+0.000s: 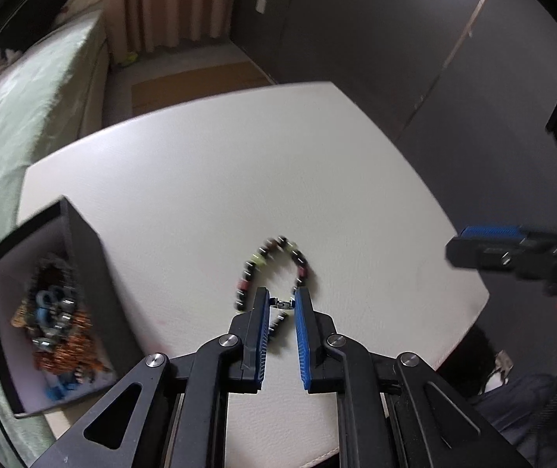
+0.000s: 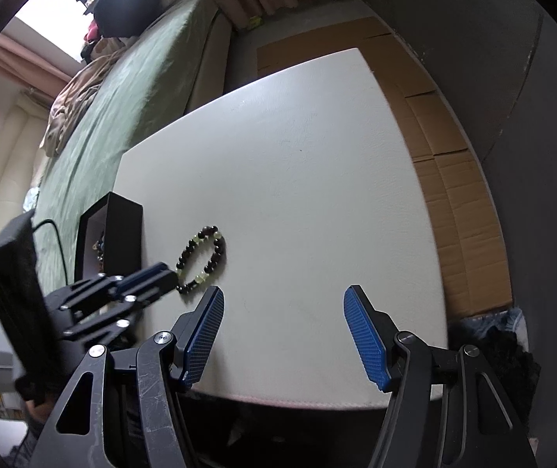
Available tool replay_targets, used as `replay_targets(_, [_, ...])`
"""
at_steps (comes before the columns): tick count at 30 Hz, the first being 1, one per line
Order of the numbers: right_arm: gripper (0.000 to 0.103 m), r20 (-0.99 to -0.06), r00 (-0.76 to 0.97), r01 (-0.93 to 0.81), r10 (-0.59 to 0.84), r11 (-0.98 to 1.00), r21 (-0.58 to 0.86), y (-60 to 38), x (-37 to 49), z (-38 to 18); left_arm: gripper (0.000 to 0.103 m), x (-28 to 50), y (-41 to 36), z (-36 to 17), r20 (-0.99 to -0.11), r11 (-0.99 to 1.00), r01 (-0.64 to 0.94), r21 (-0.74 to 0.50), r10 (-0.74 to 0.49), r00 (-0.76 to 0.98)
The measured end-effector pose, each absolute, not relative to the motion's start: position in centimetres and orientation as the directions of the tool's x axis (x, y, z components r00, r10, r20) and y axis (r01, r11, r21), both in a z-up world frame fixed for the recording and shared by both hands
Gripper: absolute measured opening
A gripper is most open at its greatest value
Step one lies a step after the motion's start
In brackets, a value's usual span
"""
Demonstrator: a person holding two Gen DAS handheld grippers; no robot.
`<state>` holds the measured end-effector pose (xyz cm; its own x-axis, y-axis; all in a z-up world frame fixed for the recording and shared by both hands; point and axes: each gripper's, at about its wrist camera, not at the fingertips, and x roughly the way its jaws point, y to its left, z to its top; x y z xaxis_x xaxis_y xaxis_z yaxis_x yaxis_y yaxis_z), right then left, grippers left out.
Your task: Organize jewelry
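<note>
A bracelet of dark and pale green beads (image 1: 274, 273) lies on the white table (image 1: 208, 179). My left gripper (image 1: 281, 299) straddles the bracelet's near end, its blue pads narrowly apart around the metal clasp, not visibly clamped. In the right wrist view the bracelet (image 2: 202, 259) lies beside the left gripper (image 2: 161, 275). A black box (image 1: 44, 304) at the left holds several pieces of jewelry, orange, blue and silver. My right gripper (image 2: 283, 302) is wide open and empty over the table's near edge; it also shows in the left wrist view (image 1: 485, 245).
A bed with a green cover (image 2: 122, 89) runs along the table's left side. Cardboard sheets (image 2: 454, 163) lie on the floor to the right and behind. Curtains (image 1: 169, 0) hang at the back. A dark wall (image 1: 434, 58) stands to the right.
</note>
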<state>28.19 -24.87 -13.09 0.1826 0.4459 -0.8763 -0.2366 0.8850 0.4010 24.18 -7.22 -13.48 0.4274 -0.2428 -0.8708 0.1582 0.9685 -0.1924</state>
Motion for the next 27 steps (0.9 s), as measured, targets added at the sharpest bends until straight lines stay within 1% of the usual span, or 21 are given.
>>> replay_targets(6, [0.064, -0.877, 0.178, -0.270, 0.446, 0.879, 0.392, -22.3, 28.6, -13.3, 0.014, 24.6, -3.8, -11.8, -0.847, 0.974, 0.090, -0.206, -0.224, 0.482])
replay_targets(9, [0.058, -0.883, 0.167, -0.286, 0.438, 0.879, 0.382, -20.7, 29.0, -13.7, 0.014, 24.7, -2.0, -11.0, -0.835, 0.975, 0.060, -0.214, -0.214, 0.507])
replay_targets(11, [0.052, -0.892, 0.150, -0.289, 0.427, 0.881, 0.373, -19.7, 29.2, -14.3, 0.014, 24.7, -0.9, -10.8, -0.830, 0.974, 0.045, -0.222, -0.213, 0.516])
replay_targets(14, [0.046, -0.905, 0.128, -0.302, 0.405, 0.885, 0.353, -18.0, 29.5, -15.2, 0.014, 24.3, 0.5, -10.4, -0.823, 0.973, 0.023, -0.228, -0.206, 0.529])
replay_targets(21, [0.038, -0.924, 0.130, -0.334, 0.359, 0.894, 0.300, -14.8, 29.8, -15.9, 0.014, 23.4, 2.6, -9.6, -0.813, 0.971, 0.001, -0.240, -0.202, 0.546])
replay_targets(24, [0.033, -0.940, 0.139, -0.340, 0.311, 0.907, 0.250, -13.6, 30.1, -16.5, 0.014, 23.2, 3.6, -9.5, -0.812, 0.970, -0.015, -0.243, -0.195, 0.550])
replay_targets(25, [0.029, -0.948, 0.147, -0.342, 0.281, 0.914, 0.217, -13.0, 30.2, -16.8, 0.014, 23.1, 3.8, -9.5, -0.812, 0.970, -0.020, -0.244, -0.194, 0.550])
replay_targets(26, [0.022, -0.954, 0.154, -0.346, 0.257, 0.918, 0.192, -12.7, 30.2, -17.0, 0.014, 23.2, 4.1, -9.4, -0.813, 0.969, -0.026, -0.246, -0.192, 0.550])
replay_targets(27, [0.018, -0.960, 0.159, -0.354, 0.230, 0.921, 0.162, -12.2, 30.2, -17.3, 0.014, 23.1, 4.4, -9.5, -0.814, 0.968, -0.033, -0.249, -0.191, 0.548])
